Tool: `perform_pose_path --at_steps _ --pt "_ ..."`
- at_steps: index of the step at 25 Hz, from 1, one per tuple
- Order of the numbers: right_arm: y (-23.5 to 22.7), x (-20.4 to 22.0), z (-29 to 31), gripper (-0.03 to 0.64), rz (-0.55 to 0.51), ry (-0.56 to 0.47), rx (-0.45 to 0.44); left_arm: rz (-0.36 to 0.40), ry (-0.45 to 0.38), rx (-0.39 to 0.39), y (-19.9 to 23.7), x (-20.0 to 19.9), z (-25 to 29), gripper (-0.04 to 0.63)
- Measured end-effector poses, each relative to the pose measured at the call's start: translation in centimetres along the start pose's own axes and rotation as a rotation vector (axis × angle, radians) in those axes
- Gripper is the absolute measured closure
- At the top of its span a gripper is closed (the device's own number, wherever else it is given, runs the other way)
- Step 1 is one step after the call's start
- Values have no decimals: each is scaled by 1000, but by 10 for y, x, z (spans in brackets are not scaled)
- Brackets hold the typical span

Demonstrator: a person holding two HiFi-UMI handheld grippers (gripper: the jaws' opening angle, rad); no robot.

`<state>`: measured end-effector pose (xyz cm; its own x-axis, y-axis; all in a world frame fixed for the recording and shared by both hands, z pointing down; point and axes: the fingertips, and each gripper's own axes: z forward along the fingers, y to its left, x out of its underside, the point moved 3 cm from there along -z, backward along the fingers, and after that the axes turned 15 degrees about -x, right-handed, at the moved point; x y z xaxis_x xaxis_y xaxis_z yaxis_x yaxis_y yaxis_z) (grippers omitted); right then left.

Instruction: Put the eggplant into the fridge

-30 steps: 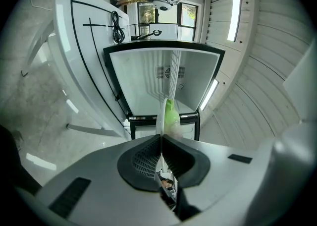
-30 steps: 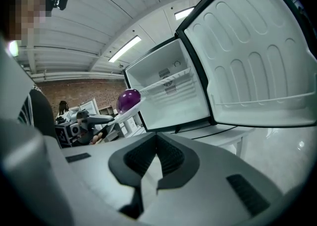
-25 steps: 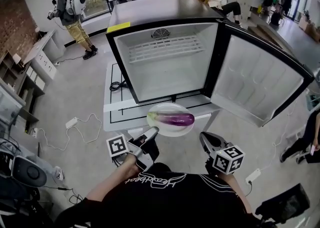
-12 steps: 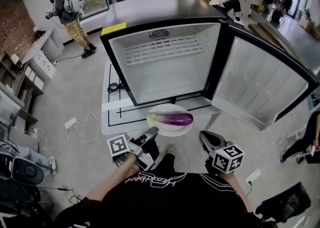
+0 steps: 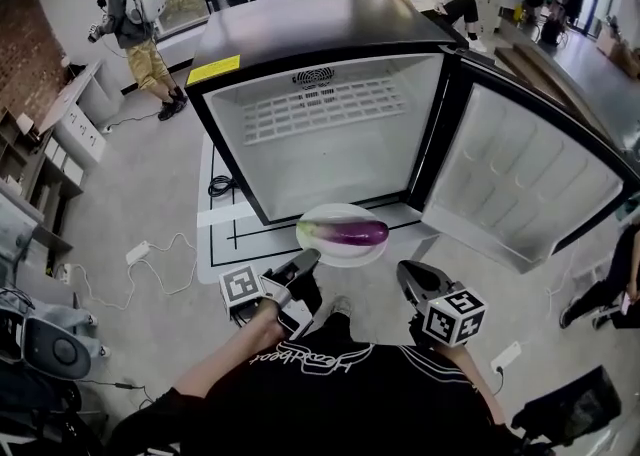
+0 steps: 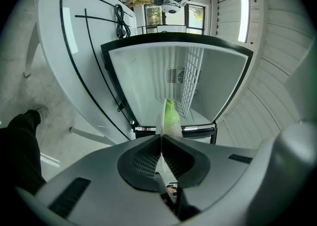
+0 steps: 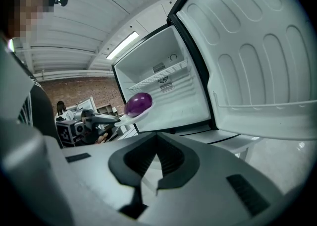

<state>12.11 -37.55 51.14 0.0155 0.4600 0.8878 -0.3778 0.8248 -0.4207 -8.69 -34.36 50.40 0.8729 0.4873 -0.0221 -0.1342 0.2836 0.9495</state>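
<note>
A purple eggplant (image 5: 350, 234) with a green stem end lies on a white plate (image 5: 338, 257). My left gripper (image 5: 306, 261) is shut on the plate's left rim and holds it level in front of the open fridge (image 5: 330, 134), at its lower sill. In the left gripper view the plate (image 6: 160, 121) is edge-on between the jaws, with the eggplant's green end (image 6: 172, 115) above it. The right gripper (image 5: 406, 274) hangs right of the plate, shut and holding nothing. Its own view shows the eggplant (image 7: 137, 104) before the fridge's inside (image 7: 163, 96).
The fridge door (image 5: 530, 184) stands swung open at the right. A wire shelf (image 5: 320, 106) sits high inside. The fridge rests on a low white table (image 5: 222, 239) with a black cable (image 5: 222, 185). Several people are behind it. A power strip (image 5: 138, 251) lies on the floor.
Both grippers and the plate with the eggplant have moved closer to the fridge; the plate now overlaps the fridge's lower front edge. The grip on the plate is unchanged.
</note>
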Motion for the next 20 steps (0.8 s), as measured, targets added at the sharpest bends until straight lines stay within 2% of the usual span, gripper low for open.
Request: perform_pose_path --at_steps 5,9,14,20 --pt "-12 -6 7 612 -2 -1 7 -8 6 -28 2 -10 24 578" --pt "-21 -9 11 612 -10 7 22 13 2 -70 4 -21 44 578" --pt "-35 -14 16 612 -45 31 48 18 0 -68 -5 -32 70 578" --pt "-49 -15 25 612 -27 34 42 16 -27 -89 -10 -47 96 578"
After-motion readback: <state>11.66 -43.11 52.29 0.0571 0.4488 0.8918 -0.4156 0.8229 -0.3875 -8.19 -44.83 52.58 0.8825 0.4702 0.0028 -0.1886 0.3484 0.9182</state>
